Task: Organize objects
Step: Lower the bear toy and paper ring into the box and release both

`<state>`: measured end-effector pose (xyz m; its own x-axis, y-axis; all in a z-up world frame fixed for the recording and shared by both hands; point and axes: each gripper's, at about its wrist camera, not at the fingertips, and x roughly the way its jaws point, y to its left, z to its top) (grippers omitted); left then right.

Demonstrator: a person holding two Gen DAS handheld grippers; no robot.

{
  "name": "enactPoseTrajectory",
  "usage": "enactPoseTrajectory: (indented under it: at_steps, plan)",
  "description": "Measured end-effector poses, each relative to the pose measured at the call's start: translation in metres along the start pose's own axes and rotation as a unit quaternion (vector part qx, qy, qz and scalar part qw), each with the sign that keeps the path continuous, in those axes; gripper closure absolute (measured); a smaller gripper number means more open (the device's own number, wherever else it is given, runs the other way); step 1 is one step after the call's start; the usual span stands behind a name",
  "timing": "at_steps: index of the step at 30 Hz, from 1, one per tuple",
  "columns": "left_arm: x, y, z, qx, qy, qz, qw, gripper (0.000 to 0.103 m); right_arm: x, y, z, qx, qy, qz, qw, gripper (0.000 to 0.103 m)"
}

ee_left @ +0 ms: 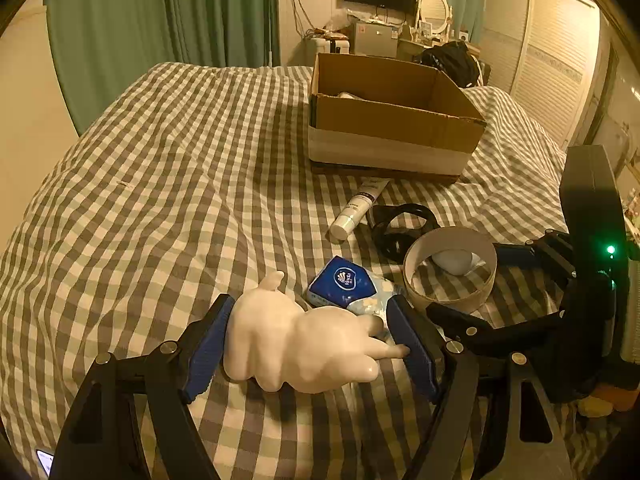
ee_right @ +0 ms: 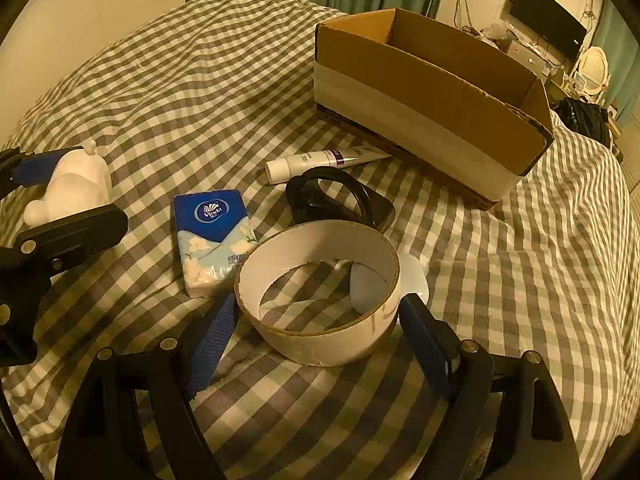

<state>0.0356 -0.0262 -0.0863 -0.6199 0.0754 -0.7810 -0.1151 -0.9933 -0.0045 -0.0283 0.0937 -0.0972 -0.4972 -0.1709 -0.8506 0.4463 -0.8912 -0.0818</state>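
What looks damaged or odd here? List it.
The cardboard box has a torn, ragged near corner, with pale tape along its side. The cardboard ring has a rough, frayed inner edge. The tube lies on its side, its tail against the box's base.

On my checked bedspread I count one open brown cardboard box [ee_right: 424, 92] at one o'clock, one white cream tube [ee_right: 320, 162], one black strap loop [ee_right: 340, 196], one white cardboard ring [ee_right: 320, 312], one blue tissue pack [ee_right: 212, 236] and one white plush toy [ee_left: 296, 340] at nine o'clock.
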Motion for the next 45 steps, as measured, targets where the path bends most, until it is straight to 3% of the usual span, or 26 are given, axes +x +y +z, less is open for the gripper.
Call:
enactPoseTrajectory:
  at_steps: [4,13,19,29,33,35,36,38,41,42,45]
  plan:
    - [-0.002,-0.002,0.0,0.002,0.003,0.002,1.0,0.024,-0.004,0.001,-0.002,0.002,-0.01,-0.006,1.0,0.022]
    - [-0.019,-0.009,0.009,0.003,0.0,-0.001,1.0,0.024,-0.053,-0.017,-0.002,0.049,-0.084,-0.004,0.995,0.023]
    - [-0.038,-0.015,0.027,0.012,-0.026,0.001,0.9996,0.024,-0.086,-0.022,0.005,0.051,-0.12,-0.017,0.991,0.023]
    - [-0.06,-0.021,0.101,0.029,-0.098,0.001,0.9948,0.024,-0.14,-0.048,0.042,0.053,-0.184,-0.046,0.98,0.023]
    - [-0.059,-0.02,0.141,0.023,-0.137,-0.029,0.9899,0.024,-0.151,-0.063,0.064,0.052,-0.201,-0.063,0.976,0.023]
    - [-0.055,-0.021,0.158,0.025,-0.153,-0.033,0.9874,0.031,-0.156,-0.073,0.077,0.053,-0.21,-0.069,0.974,0.023]
    - [-0.052,-0.021,0.169,0.026,-0.162,-0.03,0.986,0.046,-0.157,-0.078,0.082,0.055,-0.214,-0.071,0.973,0.023]
    - [-0.044,-0.024,0.185,0.03,-0.169,-0.027,0.9848,0.047,-0.159,-0.09,0.095,0.063,-0.223,-0.074,0.97,0.023]
    - [-0.019,-0.024,0.209,0.029,-0.157,-0.054,0.9857,0.051,-0.16,-0.105,0.116,0.073,-0.235,-0.073,0.966,0.023]
    - [-0.008,-0.025,0.217,0.026,-0.15,-0.046,0.9873,0.057,-0.158,-0.108,0.121,0.075,-0.237,-0.074,0.966,0.023]
    - [0.027,-0.03,0.239,0.033,-0.134,-0.038,0.9897,0.059,-0.147,-0.121,0.14,0.081,-0.241,-0.072,0.965,0.023]
